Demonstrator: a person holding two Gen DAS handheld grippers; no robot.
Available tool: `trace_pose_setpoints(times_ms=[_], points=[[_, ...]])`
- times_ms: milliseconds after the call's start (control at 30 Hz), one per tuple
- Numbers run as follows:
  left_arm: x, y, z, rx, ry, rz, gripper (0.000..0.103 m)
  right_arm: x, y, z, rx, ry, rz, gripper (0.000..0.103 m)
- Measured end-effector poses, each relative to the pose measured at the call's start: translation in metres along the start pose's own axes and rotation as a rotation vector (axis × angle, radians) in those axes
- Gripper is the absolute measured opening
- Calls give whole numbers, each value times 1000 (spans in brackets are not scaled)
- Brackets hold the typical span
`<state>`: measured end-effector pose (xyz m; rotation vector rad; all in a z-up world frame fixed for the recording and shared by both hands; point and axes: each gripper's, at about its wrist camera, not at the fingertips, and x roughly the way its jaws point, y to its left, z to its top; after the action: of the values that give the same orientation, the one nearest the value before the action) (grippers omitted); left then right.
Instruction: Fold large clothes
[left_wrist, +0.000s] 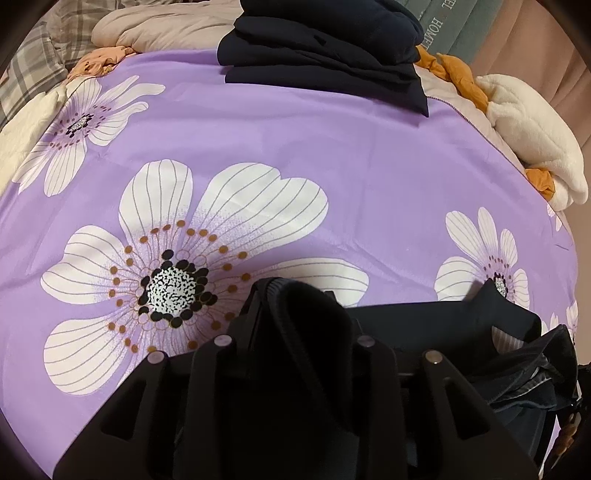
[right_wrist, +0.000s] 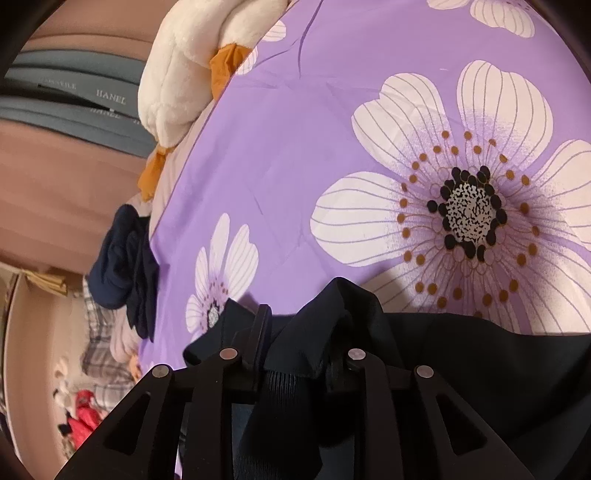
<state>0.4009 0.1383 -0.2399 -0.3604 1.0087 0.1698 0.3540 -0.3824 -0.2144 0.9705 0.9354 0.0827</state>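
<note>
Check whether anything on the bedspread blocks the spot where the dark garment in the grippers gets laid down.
Nothing visible does. The purple floral bedspread ahead of the dark garment lies bare. The folded dark stack sits at the far edge, the white plush toy off to the side. The garment hides what lies under it.

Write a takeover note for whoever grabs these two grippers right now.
Left gripper: dark garment bunched between its jaws.
Right gripper: another part of the same dark cloth between its jaws; how firmly either one grips is unclear.
The garment lies at the near edge of the purple flowered bedspread.
Done: a folded dark stack at the far side.
Left: fold this garment, add it to the stack.
</note>
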Motion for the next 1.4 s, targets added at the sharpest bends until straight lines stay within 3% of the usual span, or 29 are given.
trace_pose_setpoints(times_ms=[367,433,500,667,800,933,1033,1133,1200,1300,1400], points=[[-2,4,5,-42,1,-13,35,-3,-3,7,39,4,15,29],[-4,4,8,-42,-14,9,43,-4,-4,9,60,4,31,32],[-12,8,13,-40,-64,74,67,-6,-5,12,84,0,48,37],[-19,23,22,-32,-79,94,68,-25,-6,22,107,-80,52,57],[-24,23,23,8,-99,117,68,-46,-5,31,82,-156,41,57],[-36,28,32,-22,-154,160,67,-54,16,25,-81,-167,-20,57],[-43,36,39,-44,-158,127,67,-50,46,9,-281,-140,-29,57],[-44,24,32,47,-128,88,65,-39,79,-14,-518,-93,-41,57],[-45,11,19,136,-97,20,65,-22,103,-36,-666,-36,-44,57],[-39,-9,-1,224,-31,-77,65,11,126,-59,-789,45,-64,57],[-30,-33,-19,322,17,-91,65,45,136,-73,-840,110,-103,57]])
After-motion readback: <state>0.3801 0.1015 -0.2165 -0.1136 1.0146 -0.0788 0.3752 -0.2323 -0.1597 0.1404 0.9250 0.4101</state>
